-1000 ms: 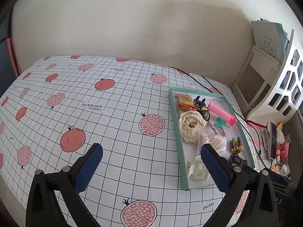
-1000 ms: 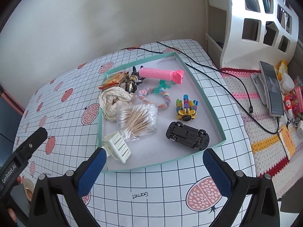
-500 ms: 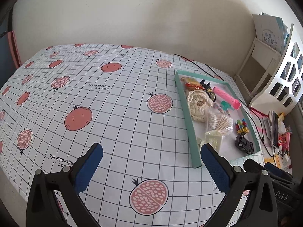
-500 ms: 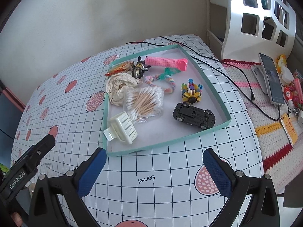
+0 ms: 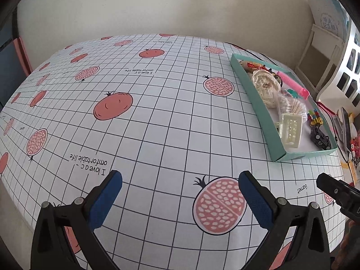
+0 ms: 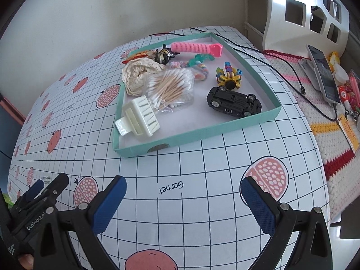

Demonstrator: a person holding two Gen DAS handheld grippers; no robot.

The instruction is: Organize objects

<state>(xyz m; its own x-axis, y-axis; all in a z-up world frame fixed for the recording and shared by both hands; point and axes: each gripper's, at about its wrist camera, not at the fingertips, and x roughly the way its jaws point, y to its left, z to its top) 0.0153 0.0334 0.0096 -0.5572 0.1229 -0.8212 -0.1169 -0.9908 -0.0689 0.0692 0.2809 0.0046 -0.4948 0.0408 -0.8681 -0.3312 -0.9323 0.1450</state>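
Note:
A shallow teal tray point(image 6: 193, 135) point(image 5: 270, 130) lies on the gridded tablecloth. It holds a black toy car point(image 6: 234, 103) lying upside down, a cream hair claw point(image 6: 139, 117), a bag of cotton swabs point(image 6: 171, 87), a colourful spinner toy point(image 6: 228, 79), a pink roller comb point(image 6: 195, 47), a crocheted cream piece point(image 6: 137, 74) and other small items. My right gripper point(image 6: 183, 202) stands open over the cloth in front of the tray, holding nothing. My left gripper point(image 5: 180, 198) is open and empty too, over the cloth to the tray's left.
A black cable point(image 6: 281, 67) runs past the tray onto a knitted mat point(image 6: 333, 139) at the right, where a phone point(image 6: 324, 74) and small clutter lie. A white cut-out shelf point(image 6: 301, 13) stands at the back right. The table's front edge is close below both grippers.
Both grippers have drawn back toward the table's front edge and away from the tray, which now sits farther off in both views. Both stay open and empty.

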